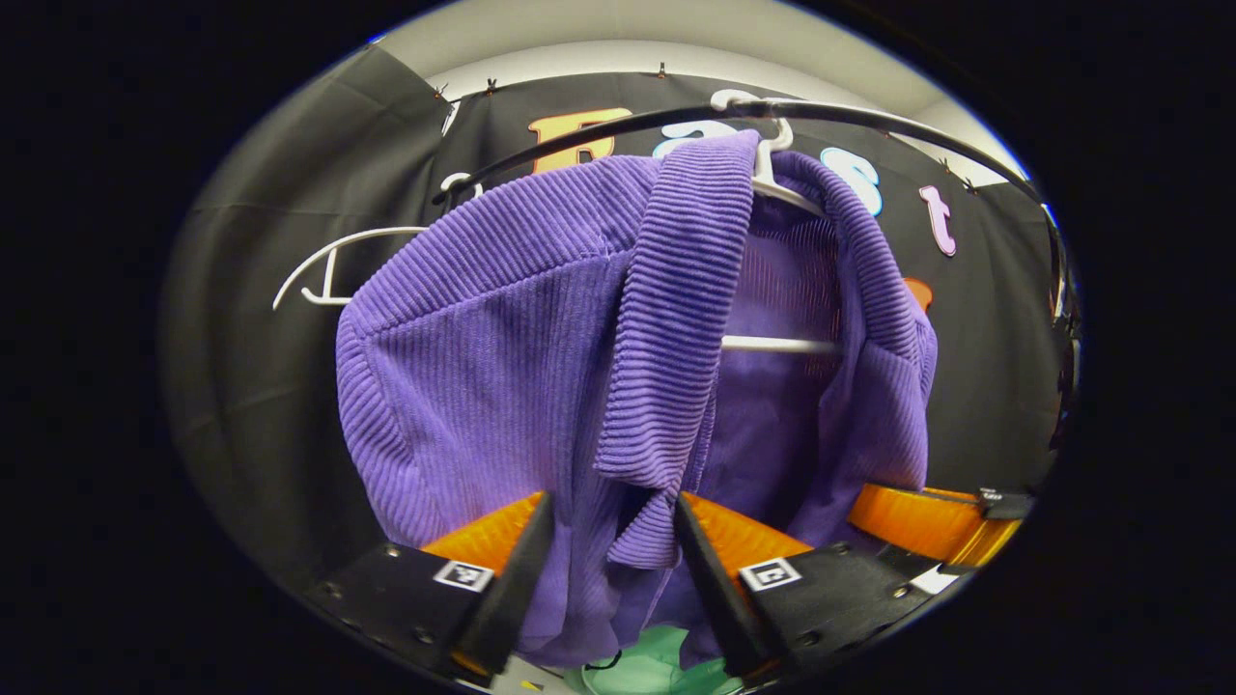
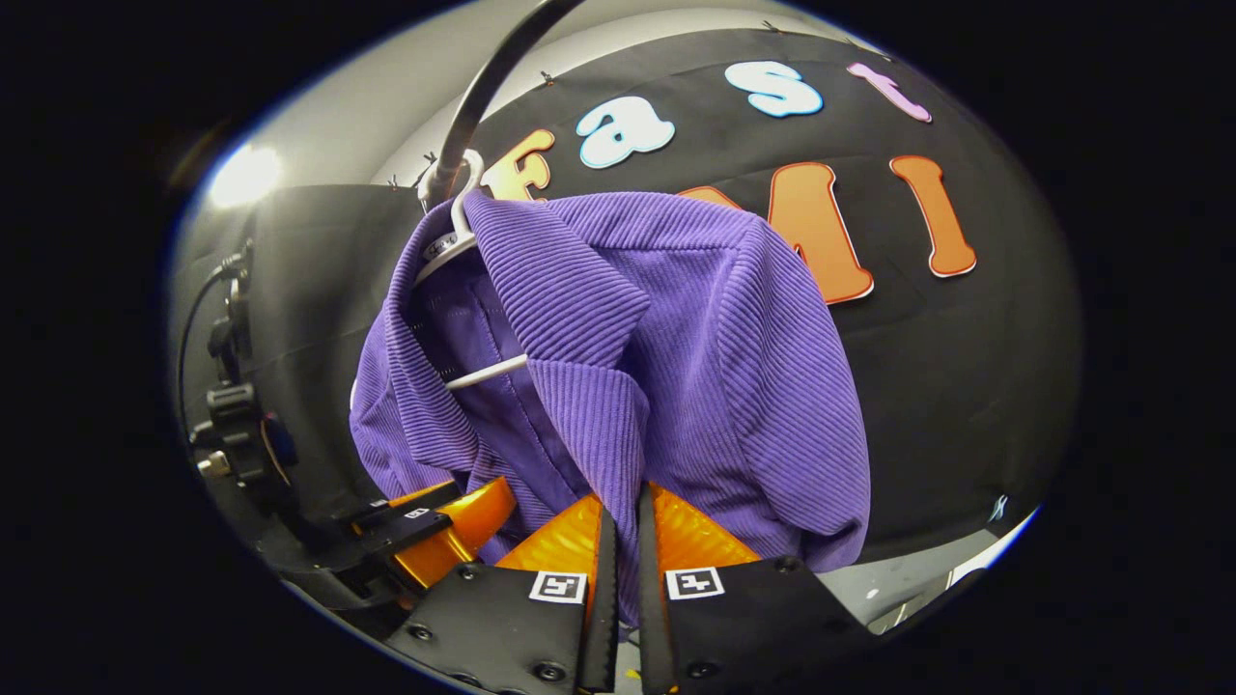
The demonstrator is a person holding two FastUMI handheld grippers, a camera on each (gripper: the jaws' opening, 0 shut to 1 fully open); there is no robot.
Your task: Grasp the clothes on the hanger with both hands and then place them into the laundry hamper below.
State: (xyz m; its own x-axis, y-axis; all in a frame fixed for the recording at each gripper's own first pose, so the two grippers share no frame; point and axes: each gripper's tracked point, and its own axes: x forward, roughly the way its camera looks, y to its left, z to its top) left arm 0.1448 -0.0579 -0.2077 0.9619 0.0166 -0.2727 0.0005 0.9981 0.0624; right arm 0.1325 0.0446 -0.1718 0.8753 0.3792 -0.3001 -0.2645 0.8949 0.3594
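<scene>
Both views are evenly and moderately lit from above. In the right gripper view a lamp produces a blown-out glare patch at upper left. The garment renders sharp, with rib texture resolved. Fisheye distortion bends the rail into an arc and darkens the periphery. Fingers at the bottom edge appear slightly soft.

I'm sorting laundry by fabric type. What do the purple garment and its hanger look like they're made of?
The purple garment looks like corduroy or a ribbed knit: fine parallel ridges run across it, with a matte, soft surface. Which of the two is hard to tell. The white hanger looks like smooth moulded plastic, with a slight sheen and thin rounded bars. It hangs from a dark rail, probably metal.
</scene>
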